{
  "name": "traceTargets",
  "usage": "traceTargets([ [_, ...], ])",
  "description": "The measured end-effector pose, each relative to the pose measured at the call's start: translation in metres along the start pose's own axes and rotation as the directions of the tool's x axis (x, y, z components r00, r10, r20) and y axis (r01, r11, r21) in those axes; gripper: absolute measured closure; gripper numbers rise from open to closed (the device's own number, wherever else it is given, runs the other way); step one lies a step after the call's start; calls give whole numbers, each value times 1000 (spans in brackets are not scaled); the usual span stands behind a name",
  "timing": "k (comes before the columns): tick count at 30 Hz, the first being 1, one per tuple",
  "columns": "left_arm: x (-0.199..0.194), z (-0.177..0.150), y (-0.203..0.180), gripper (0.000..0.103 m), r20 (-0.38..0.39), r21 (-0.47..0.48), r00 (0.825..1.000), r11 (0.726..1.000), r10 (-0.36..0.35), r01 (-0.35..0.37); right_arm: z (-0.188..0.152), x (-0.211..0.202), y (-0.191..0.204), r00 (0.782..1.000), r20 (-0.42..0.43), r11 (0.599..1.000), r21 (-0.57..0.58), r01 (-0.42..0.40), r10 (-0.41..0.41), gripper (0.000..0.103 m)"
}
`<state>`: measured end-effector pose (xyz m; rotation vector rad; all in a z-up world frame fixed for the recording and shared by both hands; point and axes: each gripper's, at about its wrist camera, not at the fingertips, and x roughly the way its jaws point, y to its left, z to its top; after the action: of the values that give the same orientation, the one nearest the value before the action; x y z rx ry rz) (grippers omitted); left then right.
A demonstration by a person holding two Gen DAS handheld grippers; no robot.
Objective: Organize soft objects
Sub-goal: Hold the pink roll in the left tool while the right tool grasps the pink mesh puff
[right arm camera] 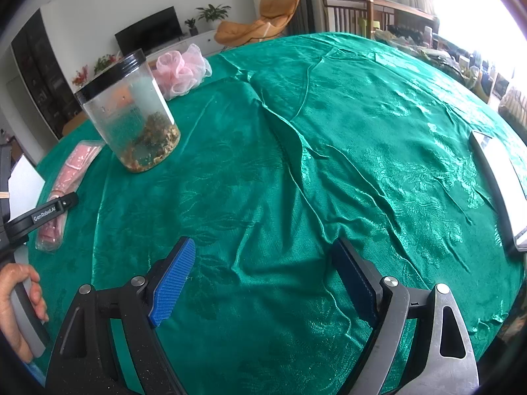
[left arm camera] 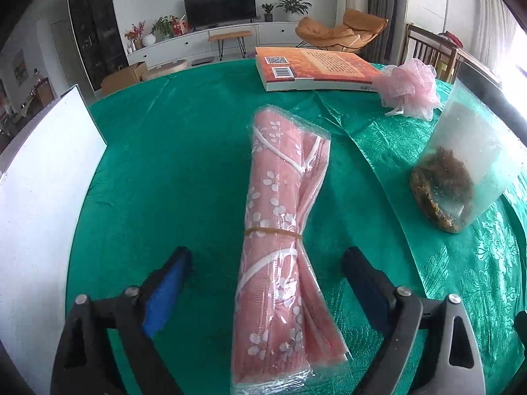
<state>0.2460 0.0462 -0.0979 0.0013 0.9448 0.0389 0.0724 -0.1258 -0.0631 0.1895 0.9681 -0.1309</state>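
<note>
Left gripper (left arm camera: 266,263): spread wide over the near half of the towel roll (left arm camera: 280,217); the roll lies between the fingers, neither pad touching it, likely lined up to pinch it near the rubber band (left arm camera: 273,232).
White board (left arm camera: 42,197): at the cloth's left edge, its purpose unclear.
Towel roll: pink, flower-printed, in clear wrap, lying lengthwise on the green cloth (left arm camera: 164,151), left of the jar; the band keeps it rolled.
Book (left arm camera: 316,69): flat at the far side, well apart from the roll.
Puff (left arm camera: 411,89): pink mesh, soft, just beside the book's right end, behind the jar.
Jar (left arm camera: 461,171): clear, black-lidded, brown bits at the bottom, upright; not soft, so probably stays put.
Right gripper (right arm camera: 263,270): spread too, over bare cloth, nothing between its fingers, seemingly waiting.
</note>
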Motion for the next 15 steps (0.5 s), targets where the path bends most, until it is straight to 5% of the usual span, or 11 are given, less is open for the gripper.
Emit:
traceTargets([
  [3, 6, 3, -2, 0, -25, 11, 999, 1000, -23, 24, 0, 0, 0, 1000, 0, 1000, 0, 1, -1, 15],
  [15, 7, 3, -2, 0, -26, 4, 999, 1000, -29, 30, -2, 1, 5, 999, -3, 999, -35, 41, -41, 15],
])
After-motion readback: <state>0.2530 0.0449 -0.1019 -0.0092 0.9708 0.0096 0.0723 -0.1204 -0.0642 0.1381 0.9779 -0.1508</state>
